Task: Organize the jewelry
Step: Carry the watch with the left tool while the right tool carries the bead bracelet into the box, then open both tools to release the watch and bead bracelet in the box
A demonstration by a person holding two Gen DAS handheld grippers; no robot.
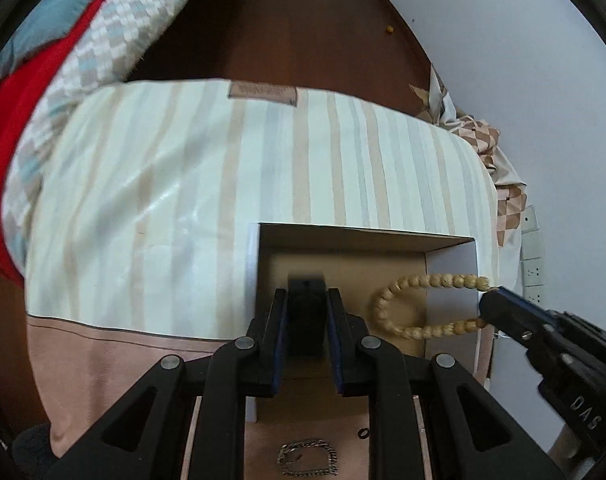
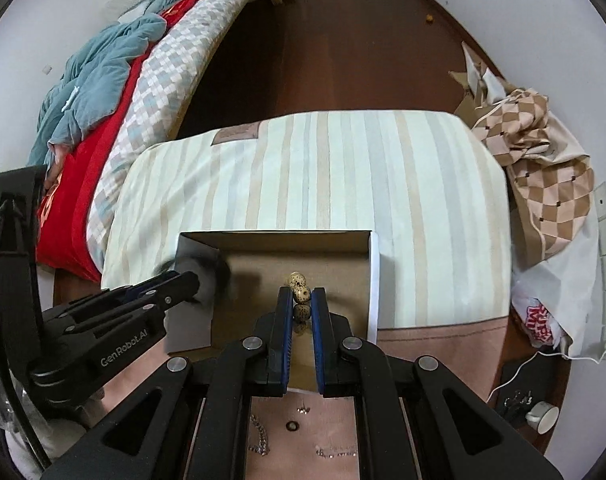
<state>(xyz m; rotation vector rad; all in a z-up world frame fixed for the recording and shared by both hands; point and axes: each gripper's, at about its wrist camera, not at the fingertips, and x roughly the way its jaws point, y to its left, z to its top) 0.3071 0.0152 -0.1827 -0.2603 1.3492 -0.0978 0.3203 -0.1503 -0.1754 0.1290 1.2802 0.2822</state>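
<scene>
Dark brown floor (image 2: 343,48) and a pale wall (image 1: 523,80) are seen behind a striped cushion (image 1: 231,184), on which an open cardboard box (image 1: 367,236) has been set. To the left a checked quilt (image 2: 163,80) and a red blanket (image 2: 75,184) are heaped on a bed, and a checkered bag (image 2: 543,160) lies off to the right.

The left gripper (image 1: 305,300) is held level, pointed into the box, and its fingers (image 1: 273,332) are clamped on a dark, blurred object (image 1: 305,312) whose nature cannot be told. In the right wrist view this gripper (image 2: 191,280) is seen reaching in from the left over the box's left wall, and "GenRobot.AI" is printed on its body.

The right gripper (image 2: 302,300) is likewise pointed forward over the box, with its blue-lined fingers (image 2: 285,320) pinched on a beaded bracelet (image 2: 301,294) of speckled tan beads. In the left wrist view the bracelet (image 1: 399,306) hangs as a loop from the tip of the right gripper (image 1: 489,302), which enters from the right, across the box's right wall and over the box floor. Letters reading "DAS" are seen on that gripper's body.

Below the fingers, on the pink band of the cushion, a silver chain bracelet (image 1: 307,458) and a small dark ring (image 2: 291,426) are laid, together with a second chain (image 2: 259,438) and a thin chain (image 2: 337,451). A brown label (image 1: 262,95) is sewn at the cushion's far edge; its writing cannot be read. Red lettering on a white bag (image 2: 537,316) at the right is only partly legible.
</scene>
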